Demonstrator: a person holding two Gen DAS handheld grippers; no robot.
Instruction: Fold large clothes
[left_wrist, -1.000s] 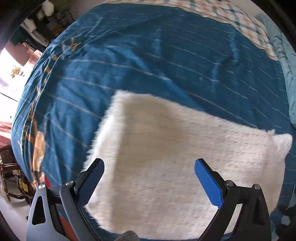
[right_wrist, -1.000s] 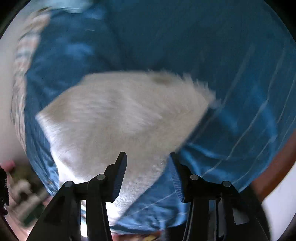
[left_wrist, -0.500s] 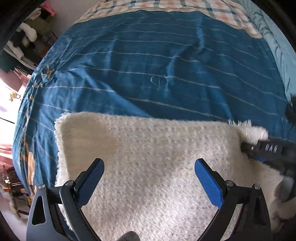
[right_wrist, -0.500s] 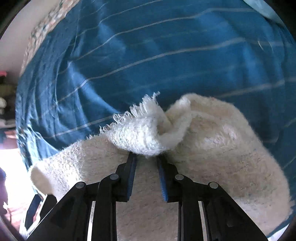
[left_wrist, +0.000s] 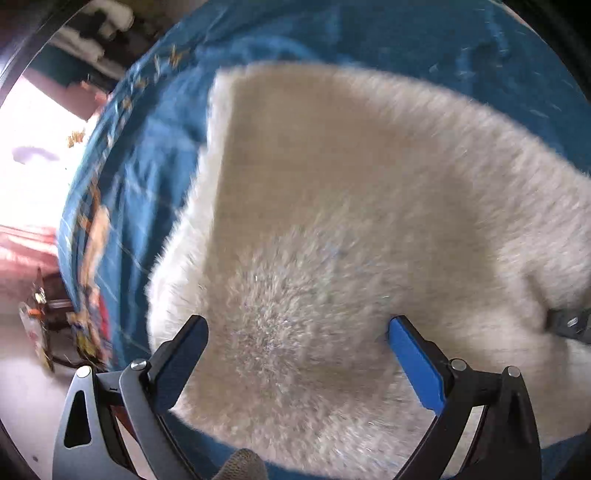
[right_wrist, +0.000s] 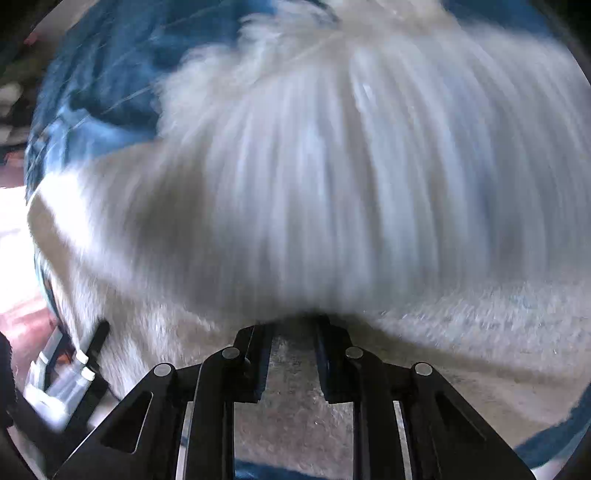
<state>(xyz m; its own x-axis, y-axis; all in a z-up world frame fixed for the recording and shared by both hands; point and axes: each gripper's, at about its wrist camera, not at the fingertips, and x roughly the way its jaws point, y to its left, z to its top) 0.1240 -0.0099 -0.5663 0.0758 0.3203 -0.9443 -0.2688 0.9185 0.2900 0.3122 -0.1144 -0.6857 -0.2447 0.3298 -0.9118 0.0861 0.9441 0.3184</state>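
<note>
A fluffy cream-white sweater (left_wrist: 351, 221) lies folded on the blue striped bedspread (left_wrist: 147, 155). My left gripper (left_wrist: 295, 354) is open and empty, its fingers spread wide just over the sweater's near part. My right gripper (right_wrist: 291, 332) is shut on a fold of the sweater (right_wrist: 332, 166) and holds it lifted; the cloth is motion-blurred and fills that view. The right gripper's tip also shows at the right edge of the left wrist view (left_wrist: 569, 325), against the sweater's right end.
The bed's left edge (left_wrist: 85, 258) drops to a floor with furniture and bright light (left_wrist: 33, 184). The other gripper's body shows at the lower left of the right wrist view (right_wrist: 62, 373).
My right gripper has pulled the gripped sweater edge up and across, and the cloth now covers most of its view. My left gripper has swung left and closer to the sweater, still open.
</note>
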